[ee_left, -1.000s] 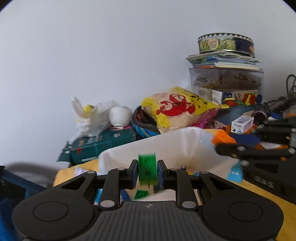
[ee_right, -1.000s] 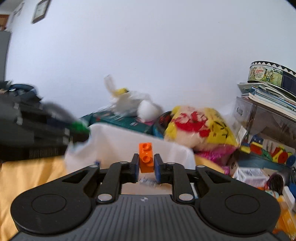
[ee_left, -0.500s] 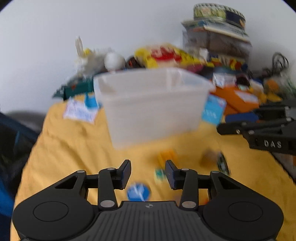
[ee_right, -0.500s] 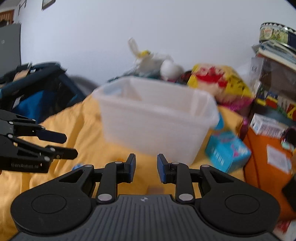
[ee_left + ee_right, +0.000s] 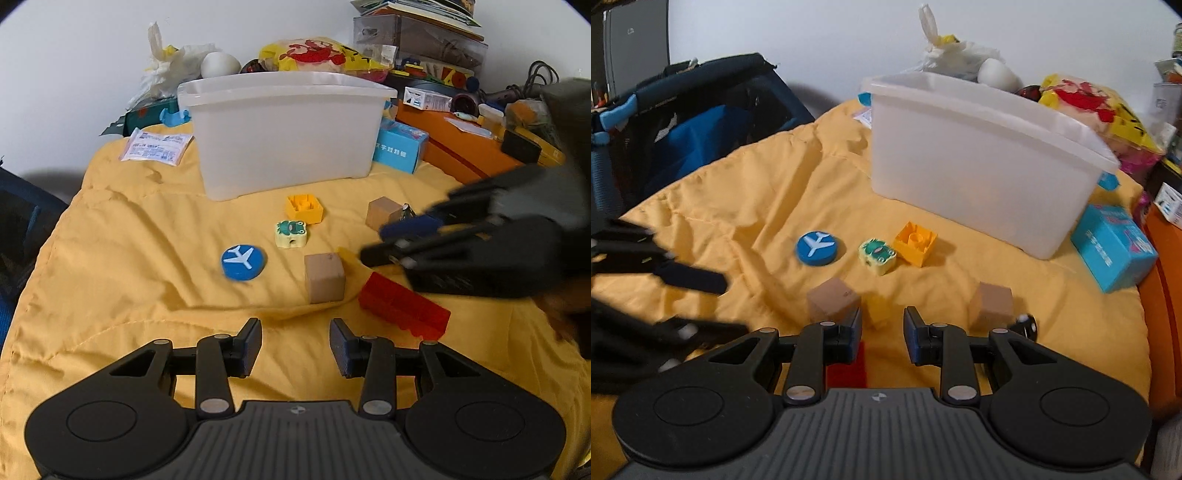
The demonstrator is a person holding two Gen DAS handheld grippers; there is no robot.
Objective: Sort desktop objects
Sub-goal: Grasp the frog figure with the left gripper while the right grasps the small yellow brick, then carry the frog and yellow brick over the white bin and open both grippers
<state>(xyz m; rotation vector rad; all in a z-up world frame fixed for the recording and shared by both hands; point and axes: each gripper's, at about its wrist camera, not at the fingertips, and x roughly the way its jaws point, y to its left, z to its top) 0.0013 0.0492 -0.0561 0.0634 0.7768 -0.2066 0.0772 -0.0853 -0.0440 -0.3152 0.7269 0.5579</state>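
1. Two grippers, both empty: my left gripper (image 5: pixel 295 347) has its fingers spread with nothing between them; my right gripper (image 5: pixel 882 332) has jaws closing, with bare cloth in the gap and a small yellow piece (image 5: pixel 878 308) just ahead of the tips.
2. Loose items lie on the yellow cloth (image 5: pixel 129 258) in front of the translucent plastic bin (image 5: pixel 284 133): a blue airplane disc (image 5: pixel 243 262), a frog eraser (image 5: pixel 291 233), a yellow toy brick (image 5: pixel 304 208), two wooden cubes (image 5: pixel 324 277) (image 5: pixel 382 218) and a red brick (image 5: pixel 404 312).
3. The relation that matters, as I judge it: the nearer wooden cube sits just ahead and slightly right of my left fingers, closer to them than anything else.
4. The red brick's long axis runs diagonally, from near that cube down toward the right; it lies under my right gripper, which is nearer to it.
5. Bin contents: I cannot tell; the walls are cloudy and both cameras sit below the rim.
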